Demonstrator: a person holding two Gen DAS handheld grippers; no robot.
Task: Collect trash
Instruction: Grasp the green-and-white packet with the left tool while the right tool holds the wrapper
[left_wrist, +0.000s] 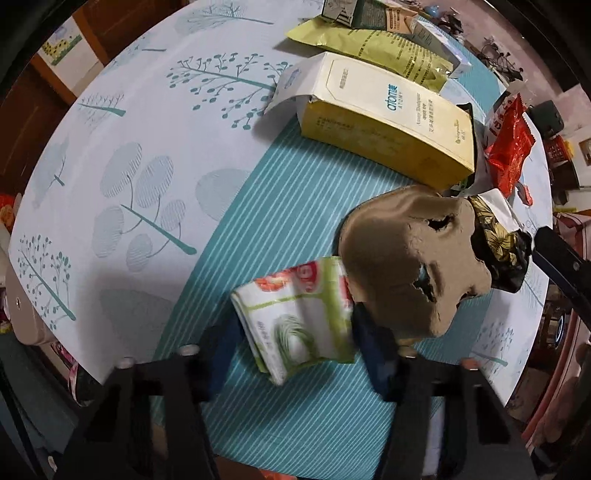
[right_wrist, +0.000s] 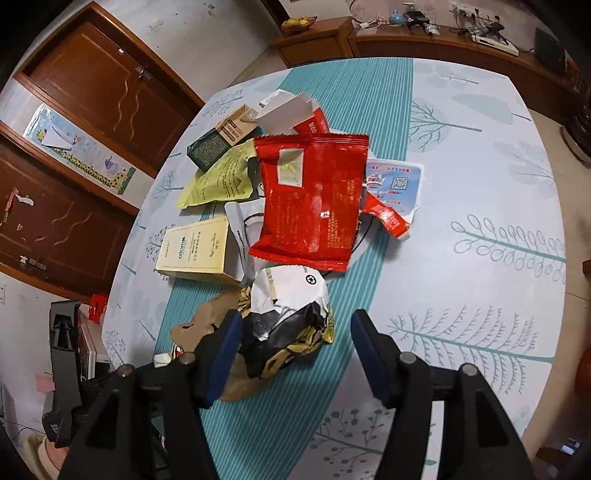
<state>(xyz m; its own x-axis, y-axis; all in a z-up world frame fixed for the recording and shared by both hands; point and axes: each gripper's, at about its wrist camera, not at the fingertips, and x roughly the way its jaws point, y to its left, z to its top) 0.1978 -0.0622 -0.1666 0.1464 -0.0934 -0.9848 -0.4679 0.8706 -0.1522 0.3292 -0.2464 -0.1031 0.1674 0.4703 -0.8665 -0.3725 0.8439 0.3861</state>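
Observation:
In the left wrist view my left gripper (left_wrist: 295, 339) is open, its fingers on either side of a green-and-white tissue pack (left_wrist: 295, 317) lying on the teal striped runner. A torn brown egg-carton piece (left_wrist: 410, 258) lies just right of the pack, over the right finger. In the right wrist view my right gripper (right_wrist: 295, 354) is open around a crumpled black, white and gold wrapper (right_wrist: 288, 325). A large red snack bag (right_wrist: 310, 199) lies beyond it. The egg-carton piece (right_wrist: 201, 325) sits left of the wrapper.
A cream-yellow box (left_wrist: 388, 118) (right_wrist: 195, 247), a yellow-green pouch (right_wrist: 218, 177), a dark green box (right_wrist: 210, 147), a white-red carton (right_wrist: 295, 114) and a blue leaflet (right_wrist: 395, 184) lie on the tree-patterned tablecloth (right_wrist: 480, 184). Wooden cabinets (right_wrist: 92, 92) stand behind.

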